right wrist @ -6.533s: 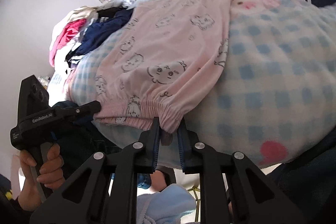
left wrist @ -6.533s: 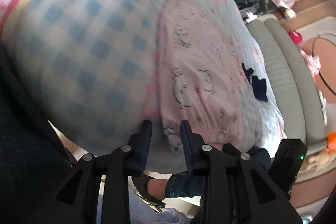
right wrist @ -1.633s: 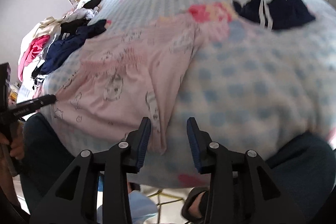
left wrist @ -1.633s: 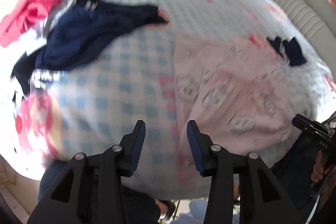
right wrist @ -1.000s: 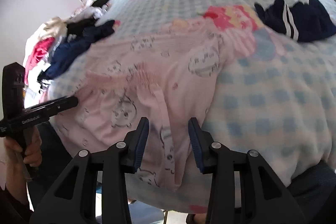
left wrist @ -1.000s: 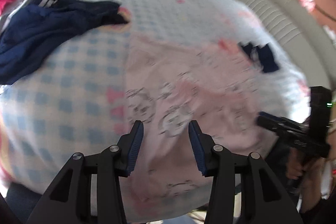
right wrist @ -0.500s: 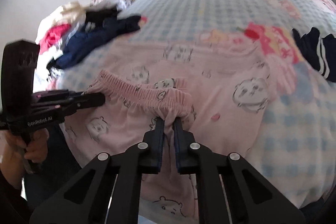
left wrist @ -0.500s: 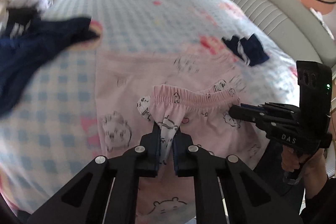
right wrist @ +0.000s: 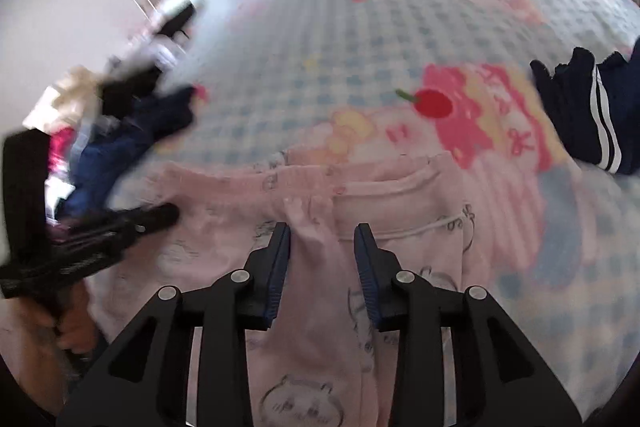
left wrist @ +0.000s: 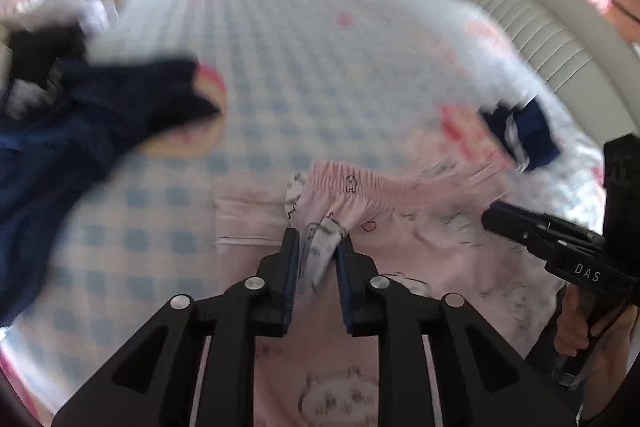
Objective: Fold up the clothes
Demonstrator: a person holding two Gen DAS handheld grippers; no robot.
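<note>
- Pink trousers (left wrist: 420,227) spread flat on bed (left wrist: 300,47), near its front edge; cartoon animal print on fabric; elastic waistband folded back over lower part of garment, gathered edge running across both views.
- Left gripper (left wrist: 318,259): fingers narrow, pinching a bunched fold of pink trousers just below waistband; fabric visible between blue pads.
- Right gripper (right wrist: 322,255): fingers wide apart above pink trousers (right wrist: 320,307); fabric lying slack between them, touching left pad only; nothing clamped.
- Left gripper also visible in right wrist view at left edge (right wrist: 168,215), tips at garment's left side; hand (right wrist: 74,331) wrapped round its handle.
- Right gripper also visible in left wrist view at right edge (left wrist: 490,217), tips at garment's right side; hand (left wrist: 580,327) below it.
- Bed cover: blue-and-white check with pink cartoon pattern.
- Dark blue garment (left wrist: 80,115) heaped on bed, left of pink trousers and apart from them.
- Small dark blue piece with white stripes (right wrist: 592,115) on bed, right of and beyond pink trousers.
- Both views motion-blurred; fine detail of clothes pile at far left not readable.
</note>
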